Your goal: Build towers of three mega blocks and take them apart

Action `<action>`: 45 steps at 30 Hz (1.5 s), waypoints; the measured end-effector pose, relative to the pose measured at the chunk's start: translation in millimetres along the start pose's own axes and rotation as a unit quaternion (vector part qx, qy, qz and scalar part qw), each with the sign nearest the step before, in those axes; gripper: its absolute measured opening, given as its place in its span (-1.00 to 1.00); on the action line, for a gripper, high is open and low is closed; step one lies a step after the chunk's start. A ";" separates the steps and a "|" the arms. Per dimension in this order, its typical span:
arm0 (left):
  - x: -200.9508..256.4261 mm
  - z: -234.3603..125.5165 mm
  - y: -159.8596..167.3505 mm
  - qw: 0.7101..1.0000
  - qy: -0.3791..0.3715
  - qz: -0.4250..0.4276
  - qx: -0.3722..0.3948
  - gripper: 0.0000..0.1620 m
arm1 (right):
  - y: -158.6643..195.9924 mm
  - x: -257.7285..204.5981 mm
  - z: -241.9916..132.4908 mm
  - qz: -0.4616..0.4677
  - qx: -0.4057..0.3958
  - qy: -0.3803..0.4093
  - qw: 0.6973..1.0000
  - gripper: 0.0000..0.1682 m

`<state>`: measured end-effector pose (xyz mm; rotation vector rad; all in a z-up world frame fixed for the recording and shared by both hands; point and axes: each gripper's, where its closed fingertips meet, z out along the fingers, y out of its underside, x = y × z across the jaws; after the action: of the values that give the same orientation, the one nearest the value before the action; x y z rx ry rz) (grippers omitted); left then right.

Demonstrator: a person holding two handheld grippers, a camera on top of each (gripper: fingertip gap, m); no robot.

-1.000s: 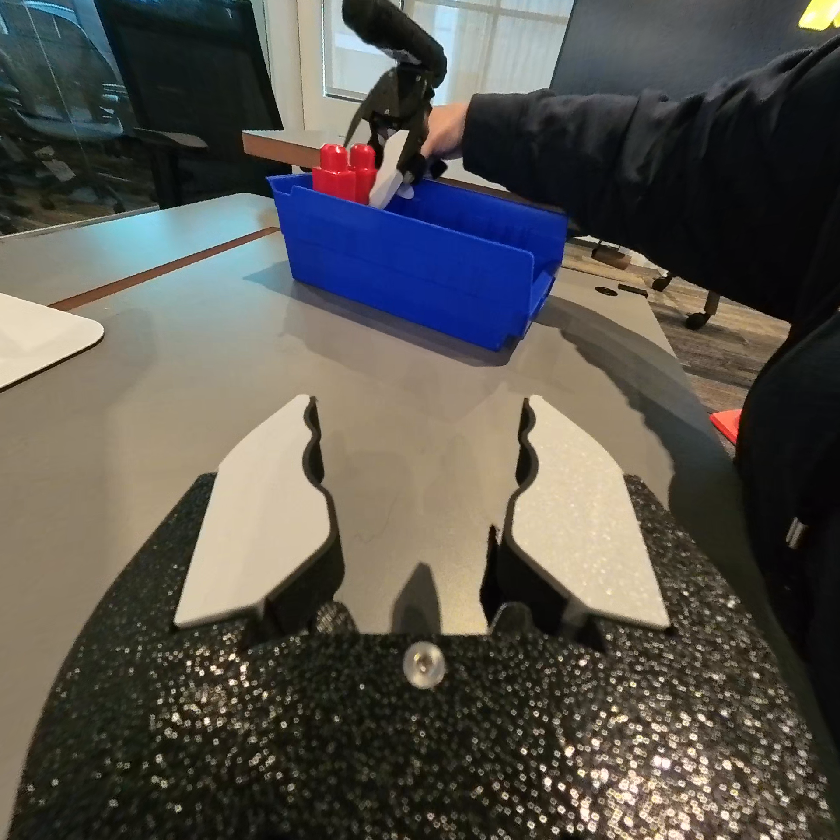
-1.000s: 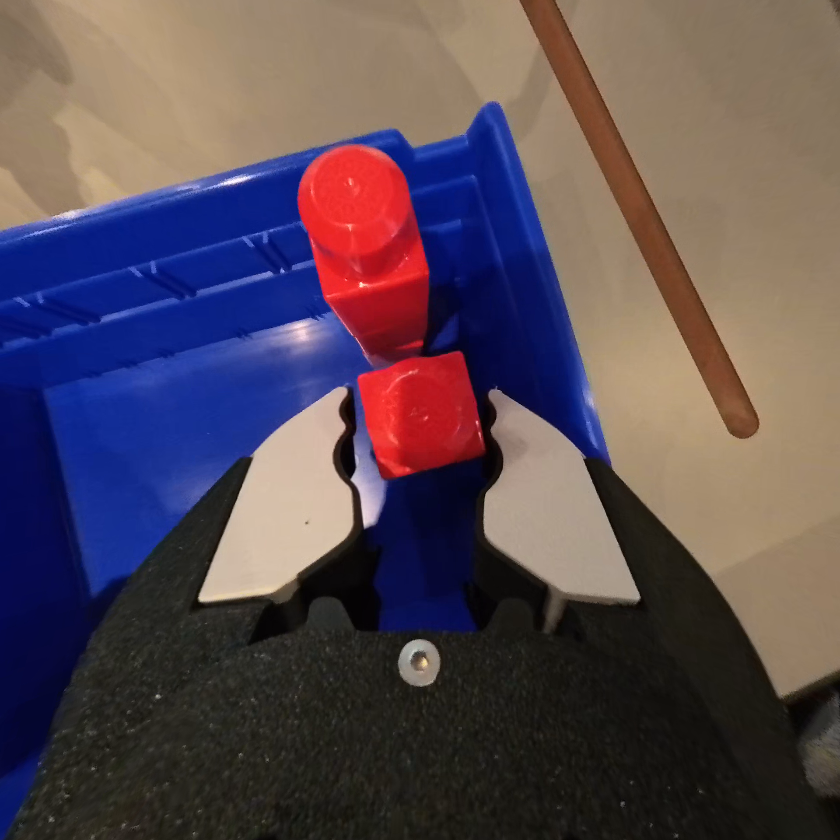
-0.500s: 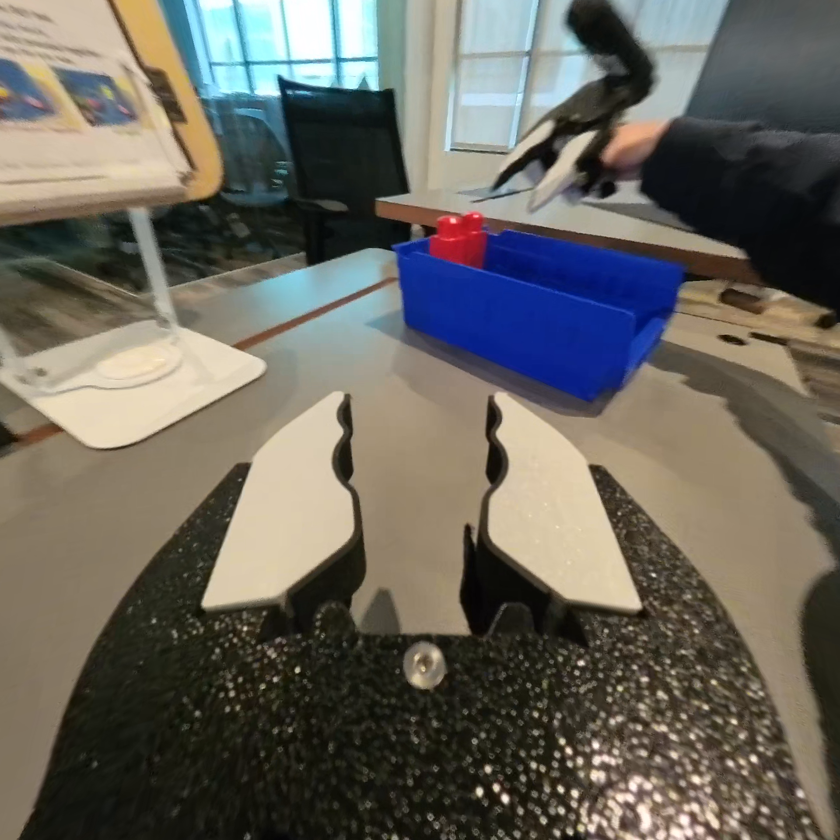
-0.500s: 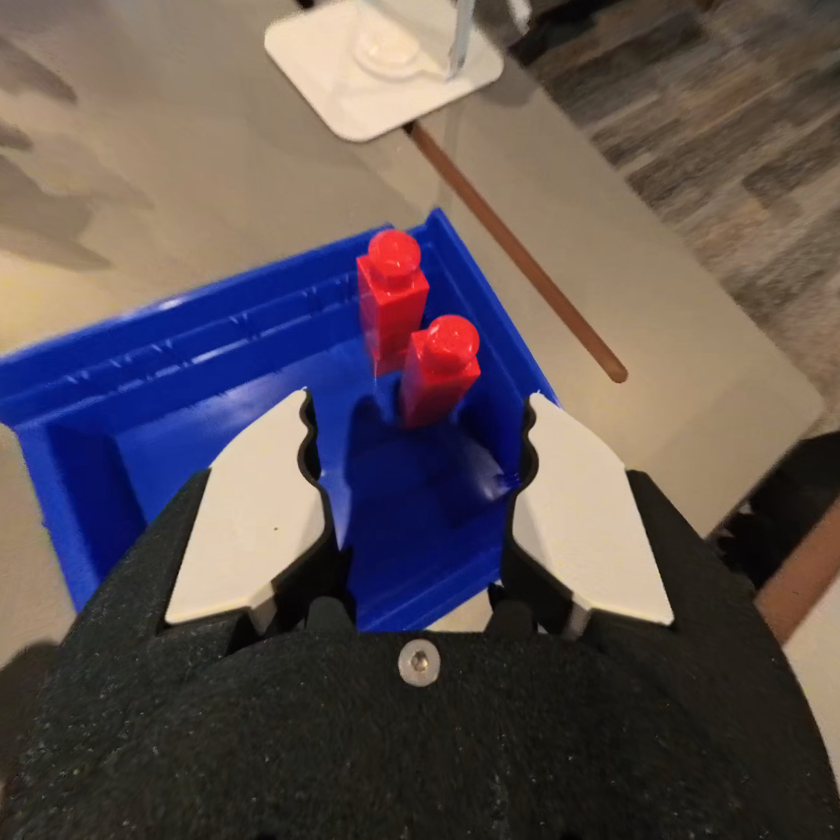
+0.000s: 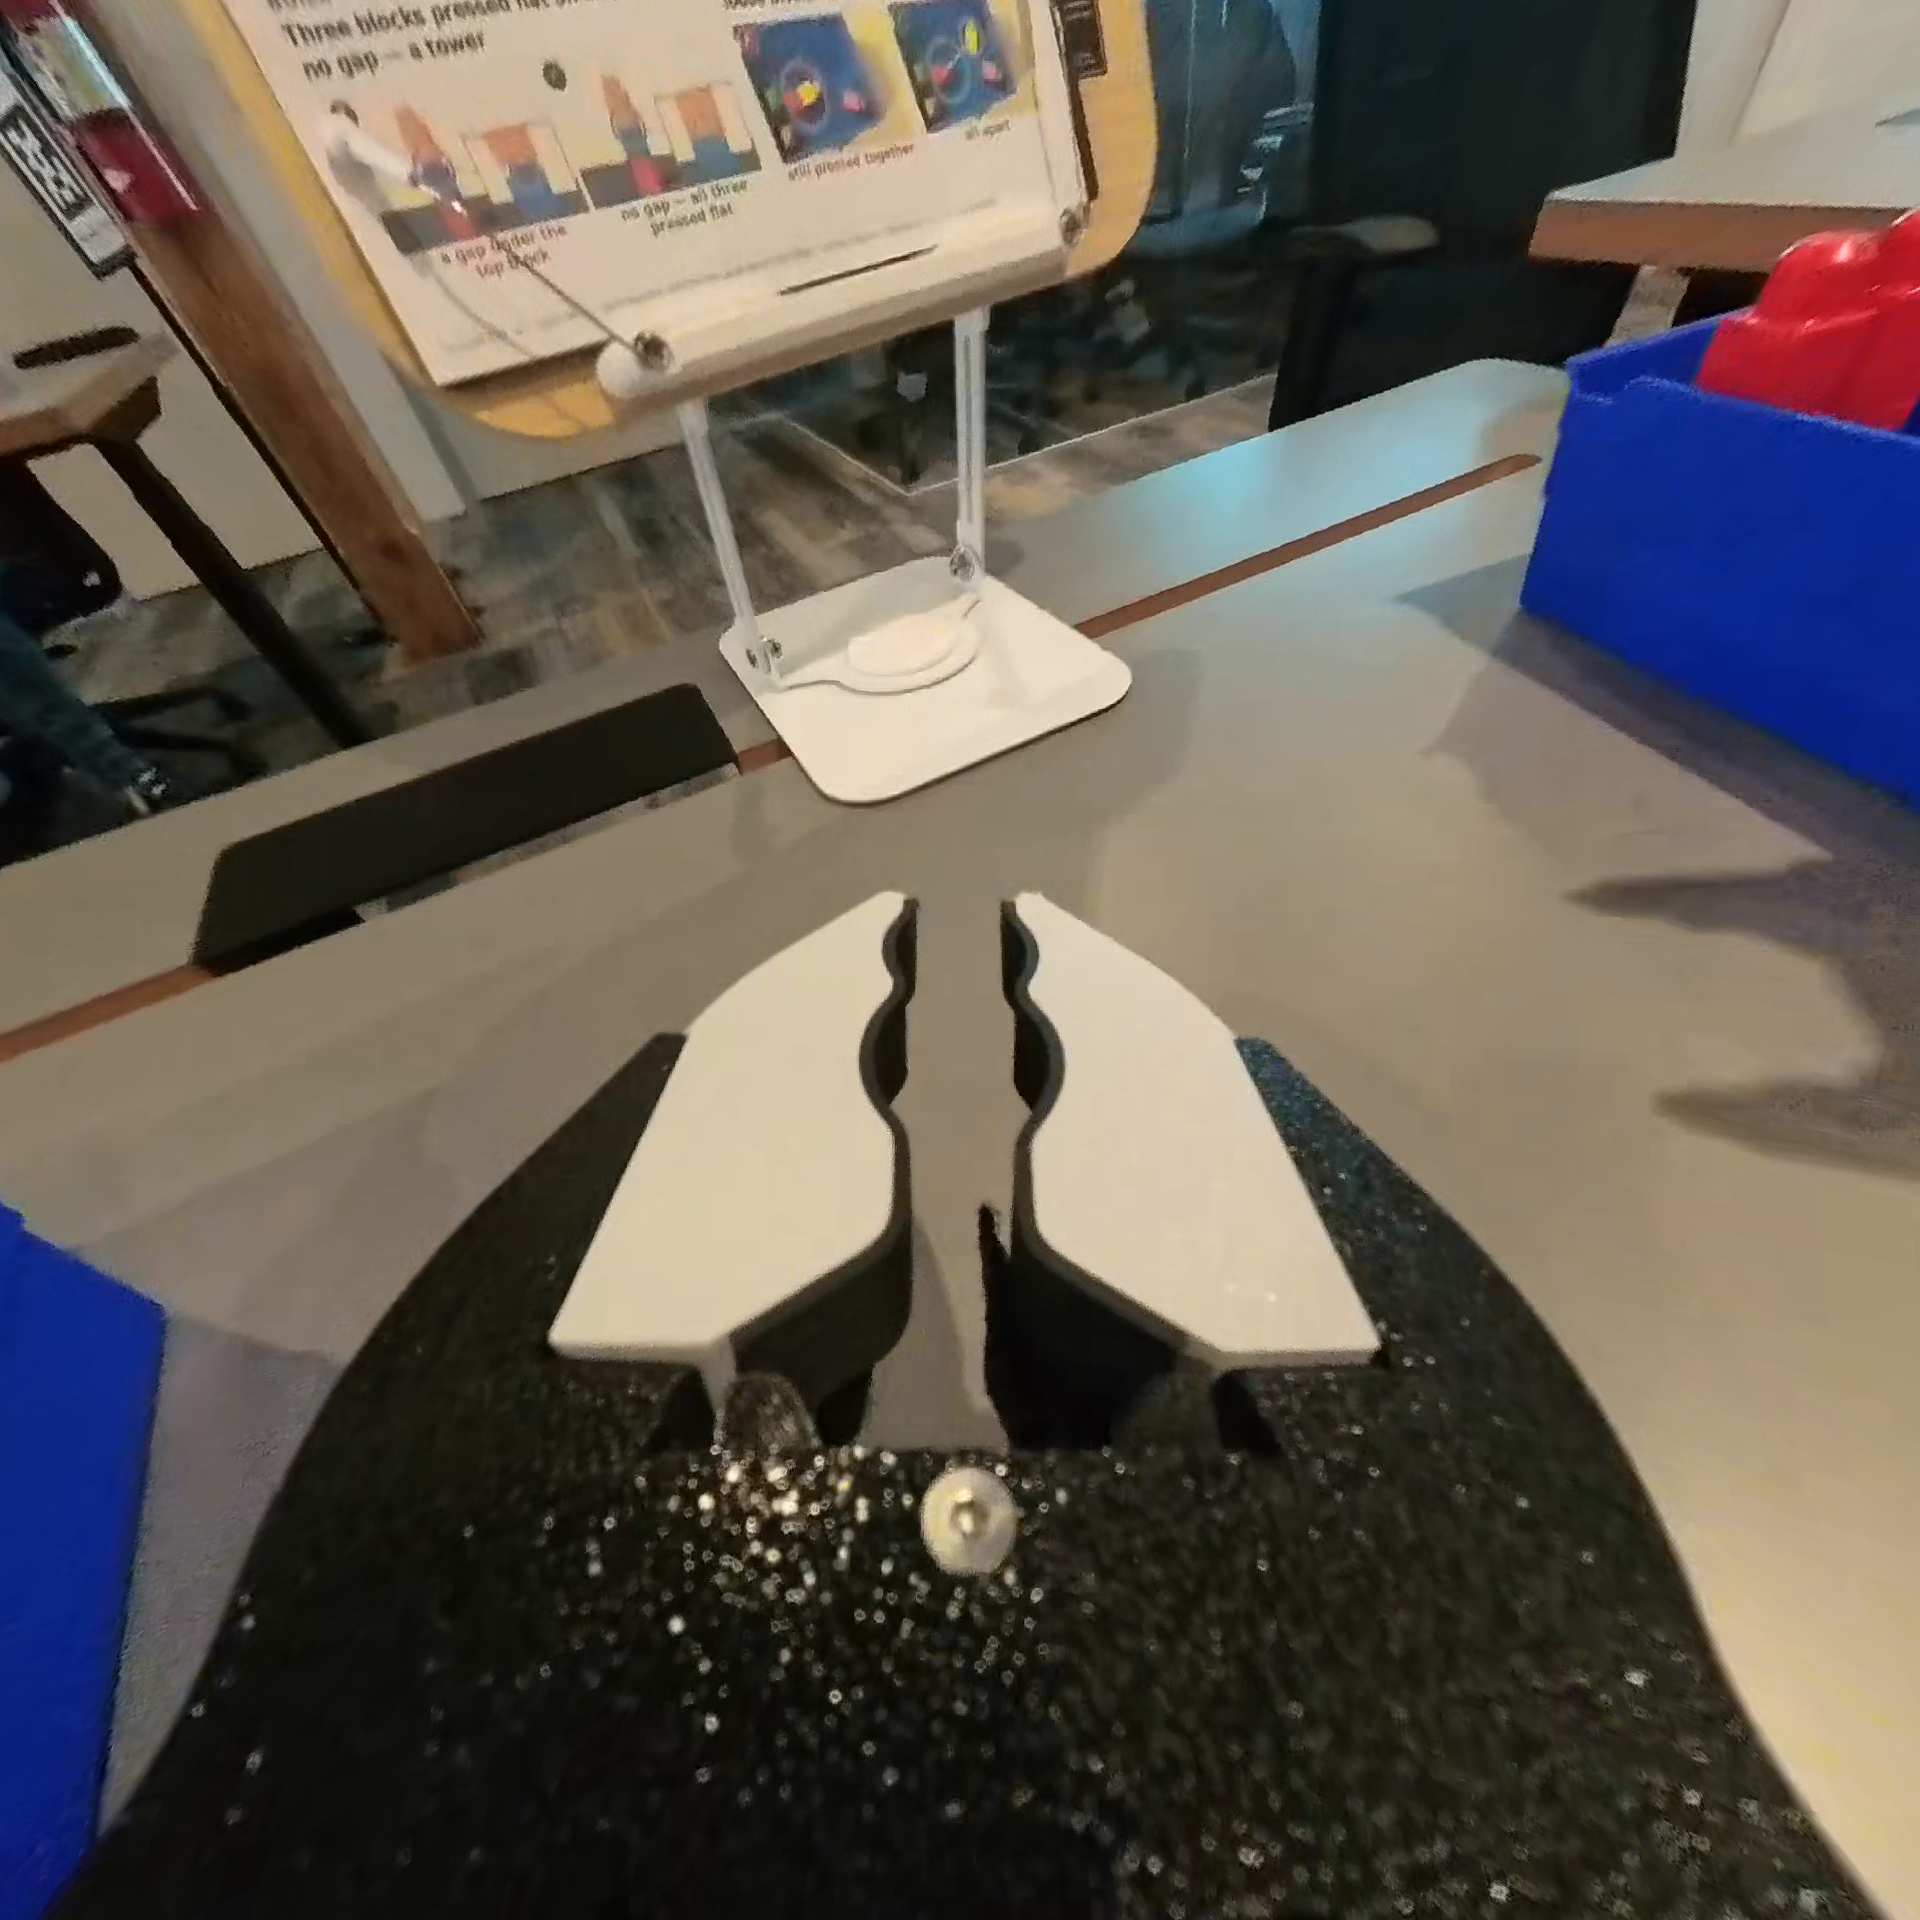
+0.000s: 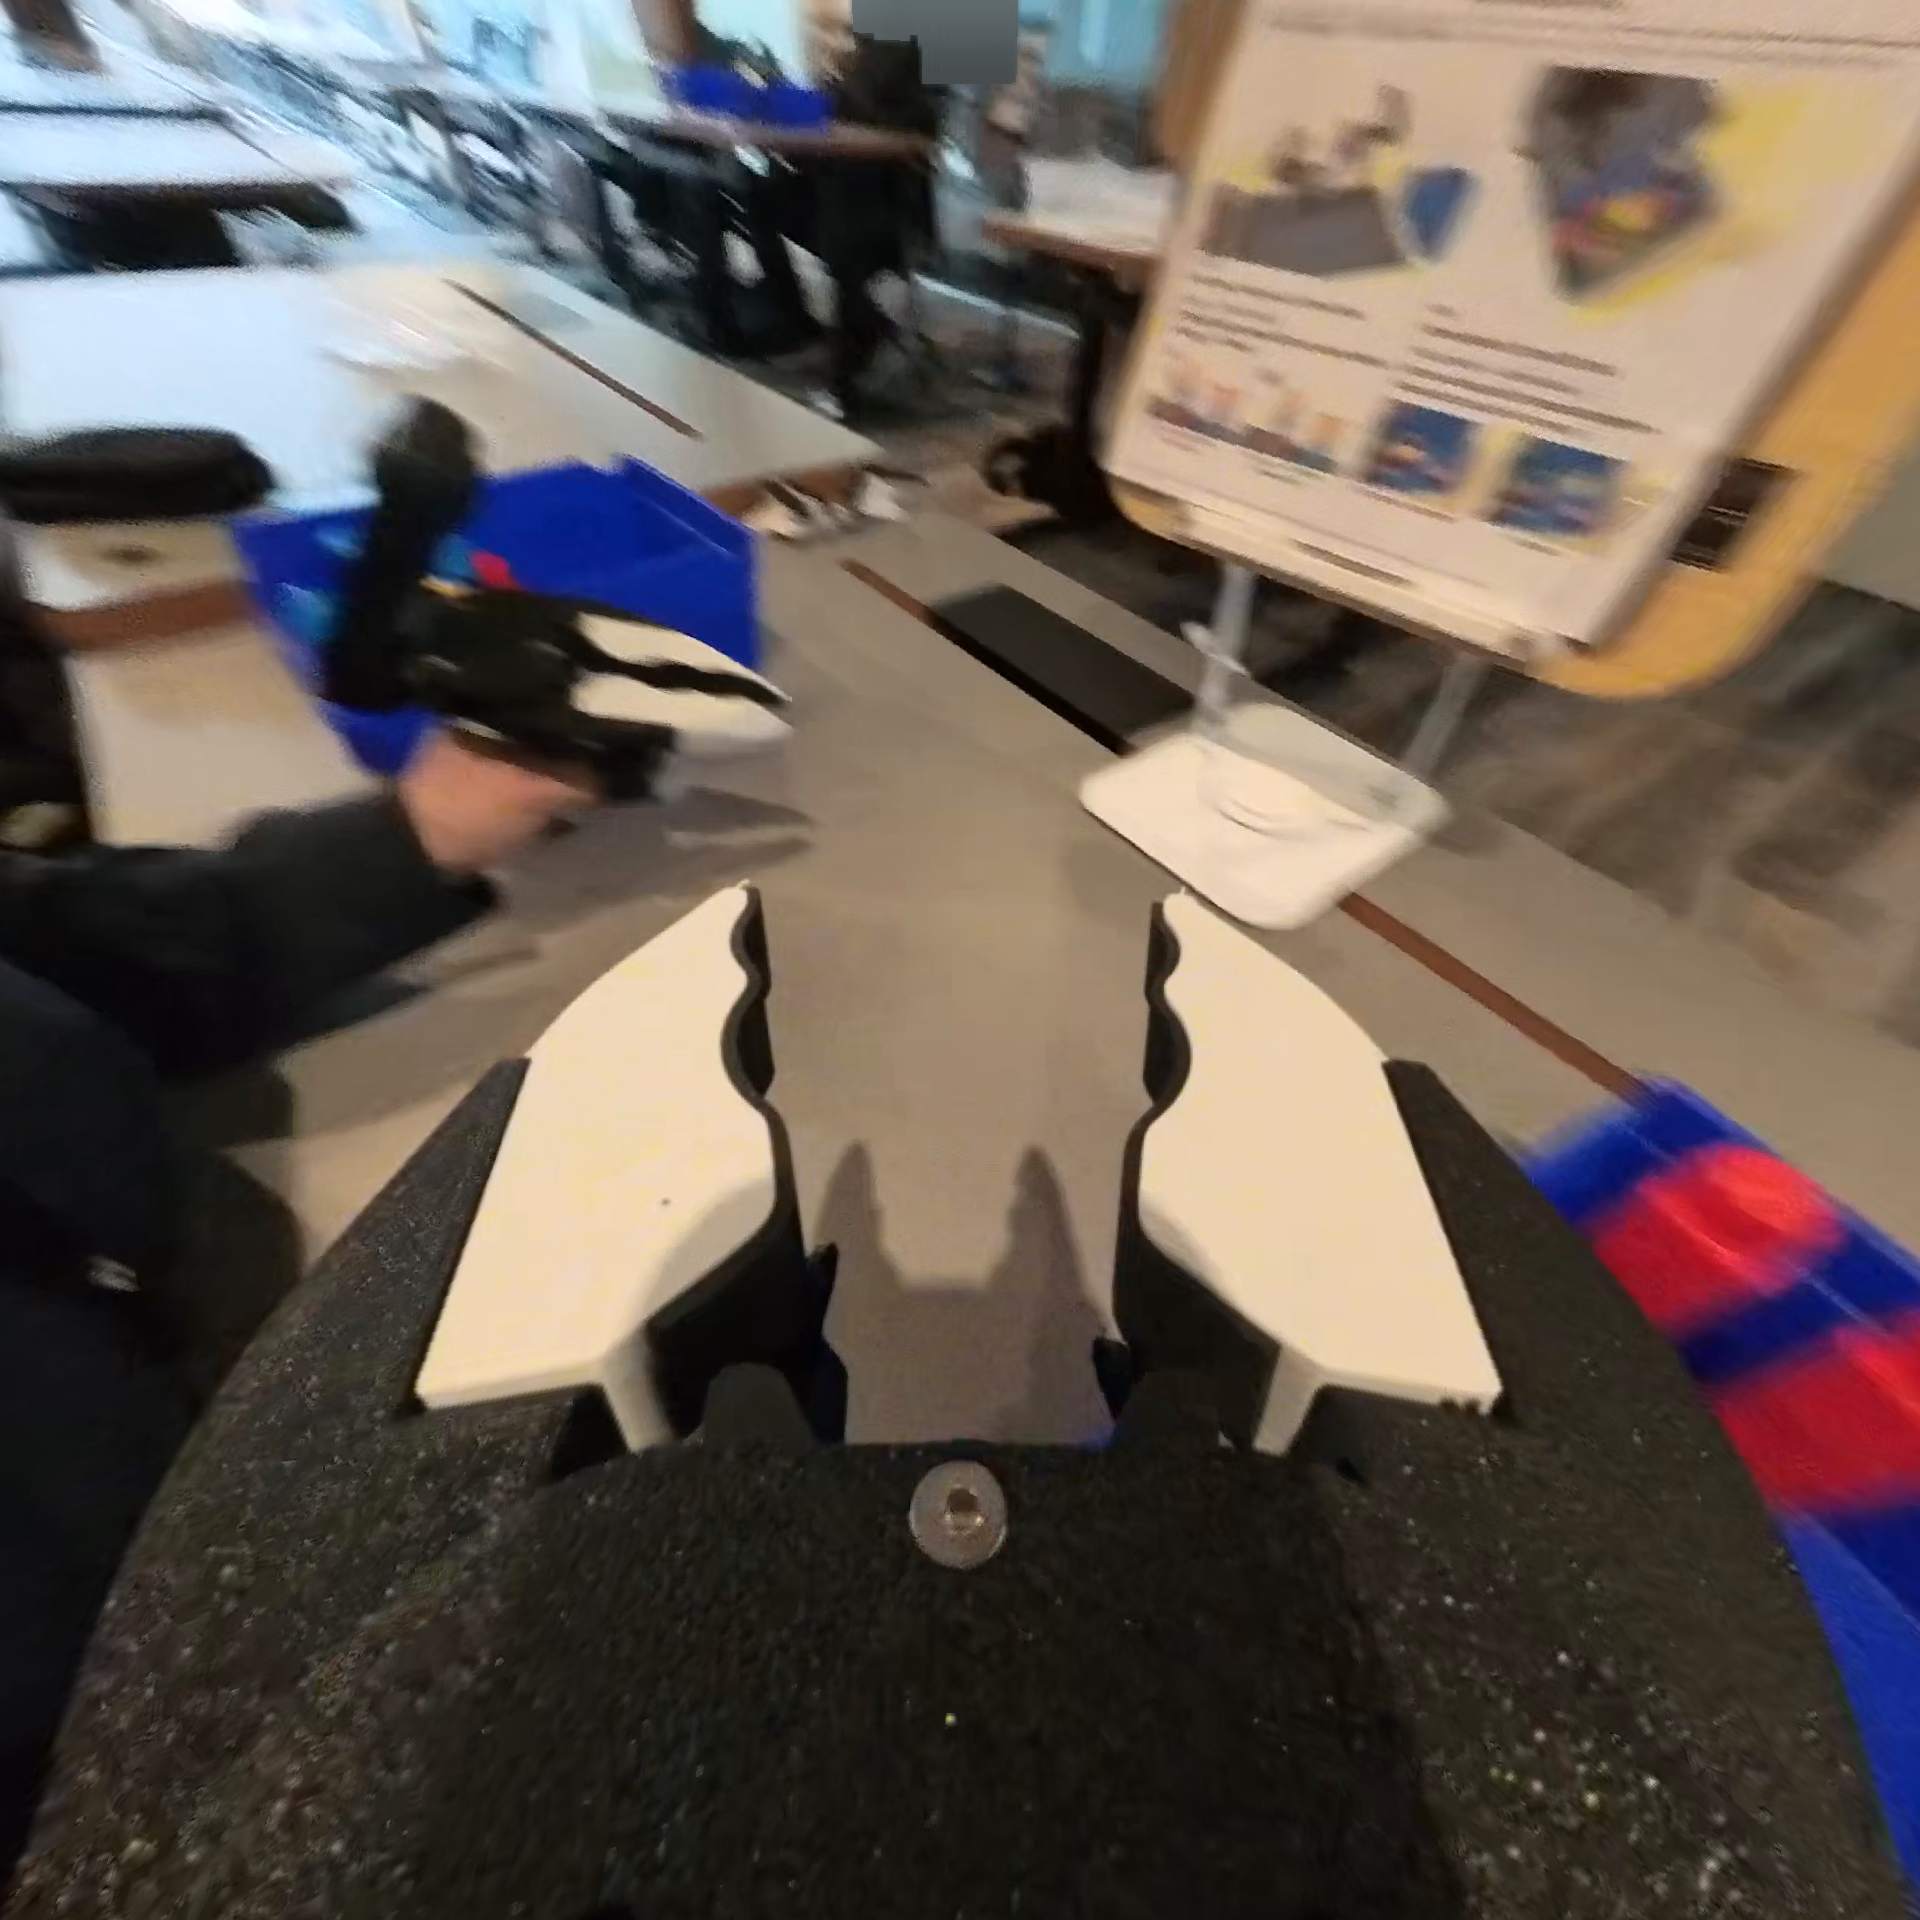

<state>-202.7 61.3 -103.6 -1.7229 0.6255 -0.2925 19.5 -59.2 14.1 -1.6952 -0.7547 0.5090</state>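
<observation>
The left tongs (image 5: 958, 914) hover level over the grey table (image 5: 1299, 831), nearly closed and empty, held by a hand (image 6: 488, 805) reaching forward. The right tongs (image 6: 951, 914) gape wide, empty (view blurred). Red blocks (image 5: 1829, 322) stand in the blue bin (image 5: 1714, 582) at right.

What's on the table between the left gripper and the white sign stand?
Nothing: the left wrist view shows bare grey table between the left gripper and white stand base.
</observation>
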 end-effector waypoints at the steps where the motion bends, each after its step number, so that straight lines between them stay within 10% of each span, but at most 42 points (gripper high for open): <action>1: -1.5 0.2 4.1 1.000 -0.001 -0.002 -0.005 -0.82 | -2.7 -20.5 15.6 0.004 0.015 -0.024 1.000 -0.17; 16: -40.7 -9.5 51.7 0.998 -0.030 0.032 -0.041 -0.93 | 84.7 -59.5 212.4 0.051 0.028 0.056 0.997 -0.26; 34: -27.6 -28.5 24.6 0.998 0.027 0.045 0.030 -0.66 | 93.2 -51.3 195.1 -0.046 0.086 0.174 0.980 -0.42; 45: -78.8 -154.9 -12.2 0.997 -0.005 0.033 0.074 -0.59 | 91.7 -57.4 198.0 -0.064 0.093 0.163 0.980 -0.49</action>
<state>-343.6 -20.9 -42.5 -1.5585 0.6371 -0.2775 -135.7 23.1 -127.5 -1.4956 -0.5556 0.1969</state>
